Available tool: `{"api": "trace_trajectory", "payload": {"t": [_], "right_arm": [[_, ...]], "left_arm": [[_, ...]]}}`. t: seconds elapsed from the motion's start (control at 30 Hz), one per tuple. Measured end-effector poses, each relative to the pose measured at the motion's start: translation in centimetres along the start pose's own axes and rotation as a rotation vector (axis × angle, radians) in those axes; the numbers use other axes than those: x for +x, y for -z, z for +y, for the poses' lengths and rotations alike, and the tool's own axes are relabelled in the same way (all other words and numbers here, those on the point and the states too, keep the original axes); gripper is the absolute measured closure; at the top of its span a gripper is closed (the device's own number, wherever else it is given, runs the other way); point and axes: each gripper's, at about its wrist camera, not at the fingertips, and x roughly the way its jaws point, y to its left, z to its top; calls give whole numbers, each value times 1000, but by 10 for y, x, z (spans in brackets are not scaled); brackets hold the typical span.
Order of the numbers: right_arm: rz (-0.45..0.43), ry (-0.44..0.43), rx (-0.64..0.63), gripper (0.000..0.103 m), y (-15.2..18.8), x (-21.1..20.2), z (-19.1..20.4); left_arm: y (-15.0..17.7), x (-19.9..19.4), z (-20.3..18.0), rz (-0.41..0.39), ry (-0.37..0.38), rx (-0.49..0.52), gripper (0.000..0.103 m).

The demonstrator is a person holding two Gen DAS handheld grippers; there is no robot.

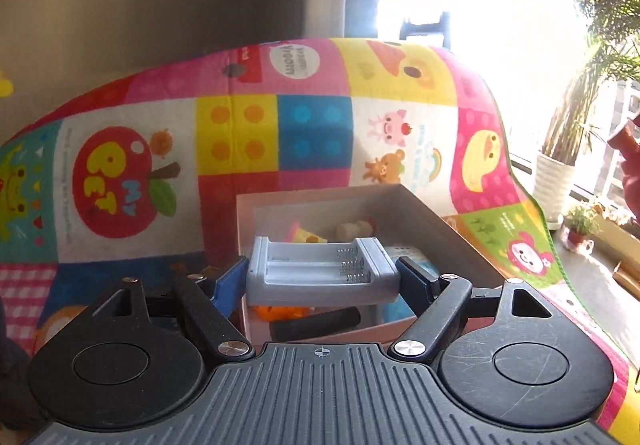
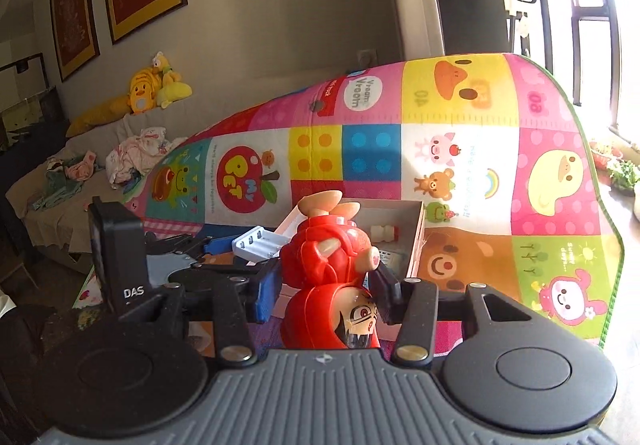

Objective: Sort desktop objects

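Observation:
My left gripper (image 1: 325, 278) is shut on a grey battery holder (image 1: 320, 269) with spring contacts, gripped end to end and held above an open cardboard box (image 1: 440, 229). In the right wrist view the same holder (image 2: 256, 243) shows at the box's left side. My right gripper (image 2: 326, 291) is shut on a red toy figure (image 2: 332, 269) with a painted face and tan horns, held just in front of the box (image 2: 416, 237). Inside the box lie a small white bottle (image 2: 384, 233), an orange piece (image 1: 280, 311), a black cylinder (image 1: 316, 323) and a yellow toy (image 1: 306, 235).
A bright patchwork play mat (image 1: 312, 133) covers the surface under and behind the box. Right of it stand a potted plant (image 1: 556, 181) and a sunlit window. A sofa with clothes and yellow plush toys (image 2: 152, 93) lies at the left.

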Motion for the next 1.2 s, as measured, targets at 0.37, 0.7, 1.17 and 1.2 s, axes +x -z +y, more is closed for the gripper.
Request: {"api": "trace_trajectory", "payload": {"t": [0.37, 0.7, 1.17, 1.2], "right_arm": [[51, 72, 28, 56, -14, 37, -14], [171, 141, 63, 56, -84, 180, -4], [419, 148, -113, 58, -60, 314, 26], [419, 139, -134, 58, -61, 314, 29]], "left_arm": [[36, -42, 17, -23, -14, 25, 7], [75, -67, 66, 13, -38, -84, 5], [88, -68, 87, 12, 52, -196, 3], [88, -68, 87, 12, 55, -195, 3]]}}
